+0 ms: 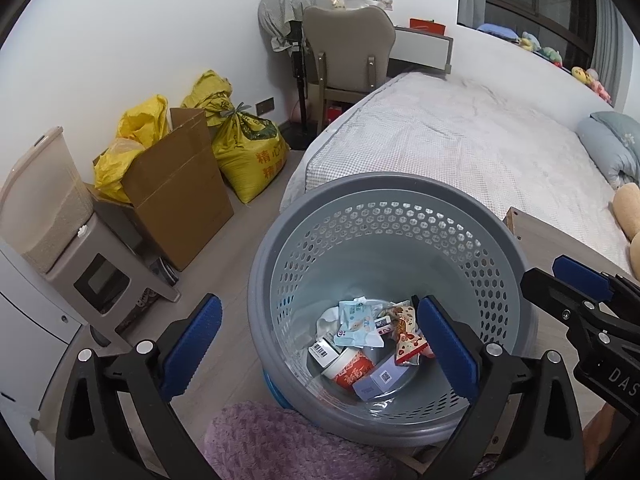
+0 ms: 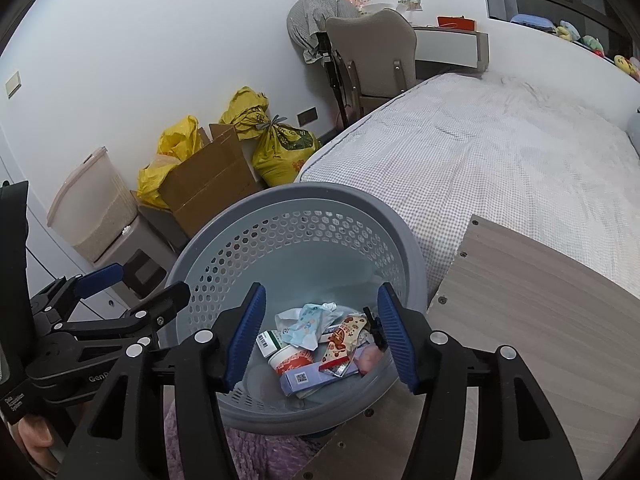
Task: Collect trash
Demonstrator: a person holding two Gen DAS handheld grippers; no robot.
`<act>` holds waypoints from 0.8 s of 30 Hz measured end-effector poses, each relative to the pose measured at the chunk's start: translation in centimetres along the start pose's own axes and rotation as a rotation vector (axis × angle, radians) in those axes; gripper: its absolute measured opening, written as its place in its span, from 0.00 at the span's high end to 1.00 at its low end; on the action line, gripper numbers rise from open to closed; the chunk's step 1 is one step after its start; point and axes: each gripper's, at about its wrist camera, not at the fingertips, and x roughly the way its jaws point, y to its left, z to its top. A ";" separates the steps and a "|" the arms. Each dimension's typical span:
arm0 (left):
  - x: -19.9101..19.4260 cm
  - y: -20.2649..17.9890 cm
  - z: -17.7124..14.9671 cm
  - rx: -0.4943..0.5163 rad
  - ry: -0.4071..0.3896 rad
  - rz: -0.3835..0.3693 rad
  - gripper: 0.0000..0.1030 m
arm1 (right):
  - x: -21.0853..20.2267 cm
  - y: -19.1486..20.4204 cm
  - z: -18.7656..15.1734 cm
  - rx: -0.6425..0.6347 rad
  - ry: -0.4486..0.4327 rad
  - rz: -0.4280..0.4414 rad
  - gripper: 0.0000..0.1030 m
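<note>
A grey perforated waste basket [image 1: 360, 184] [image 2: 320, 192] stands below both grippers. In it lie a red-and-white cup [image 1: 348, 368] [image 2: 292, 360], a light blue wrapper [image 1: 356, 324] [image 2: 308, 324], a printed snack wrapper [image 1: 404, 332] [image 2: 340, 340] and a small pale box [image 1: 380, 380] [image 2: 308, 380]. My left gripper [image 1: 320, 344] [image 2: 136, 286] hangs over the basket's left rim, open wide and holding nothing. My right gripper [image 2: 320, 336] [image 1: 548, 274] is above the basket's mouth, open, with only the trash far below showing between its blue pads.
A bed [image 1: 460, 140] runs along the right behind the basket. A wooden board [image 2: 540, 300] lies beside the basket on the right. A cardboard box [image 1: 176, 184], yellow sacks [image 1: 248, 148] and a beige container [image 1: 44, 200] line the left wall. Purple fluffy cloth [image 1: 280, 440] lies at the near edge.
</note>
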 end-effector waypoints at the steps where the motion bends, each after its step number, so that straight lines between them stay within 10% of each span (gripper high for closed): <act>1: 0.0 0.0 0.0 0.000 0.000 0.000 0.06 | 0.0 0.0 0.0 0.000 0.001 0.000 0.45; 24: -0.4 -0.2 -0.2 -0.003 0.005 0.022 0.06 | -0.3 0.1 -0.3 0.001 -0.006 -0.011 0.43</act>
